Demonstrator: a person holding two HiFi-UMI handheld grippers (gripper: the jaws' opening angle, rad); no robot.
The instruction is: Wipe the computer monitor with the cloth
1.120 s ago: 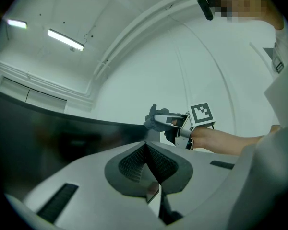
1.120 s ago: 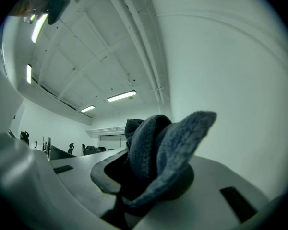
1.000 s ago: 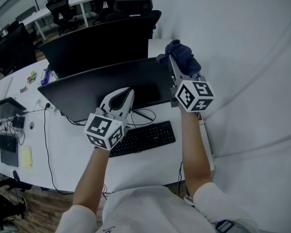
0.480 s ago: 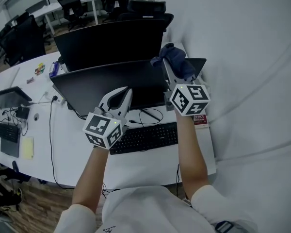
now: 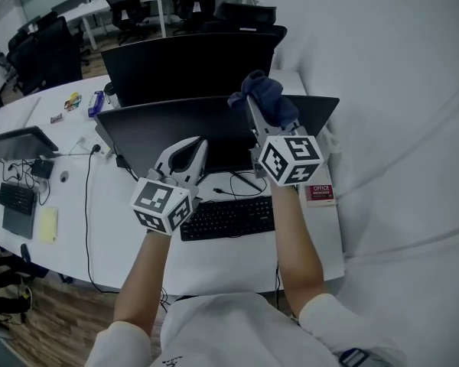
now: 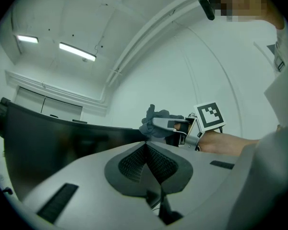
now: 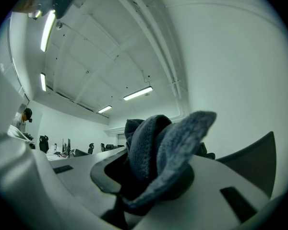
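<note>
Cloth (image 5: pixel 265 95) was pinched in the right gripper (image 5: pixel 254 105) at the top edge of the monitor (image 5: pixel 176 132), near its right end. The left gripper (image 5: pixel 193 145) was pressed together, empty. Wiping appeared under way; next, the cloth would need to be drawn across the screen.

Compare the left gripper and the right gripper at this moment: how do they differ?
The right gripper is shut on the blue cloth. The left gripper has its jaws together with nothing between them. In the head view the right gripper reaches up to the top edge of the monitor, while the left gripper sits lower, in front of the screen. Both point toward the monitor.
</note>
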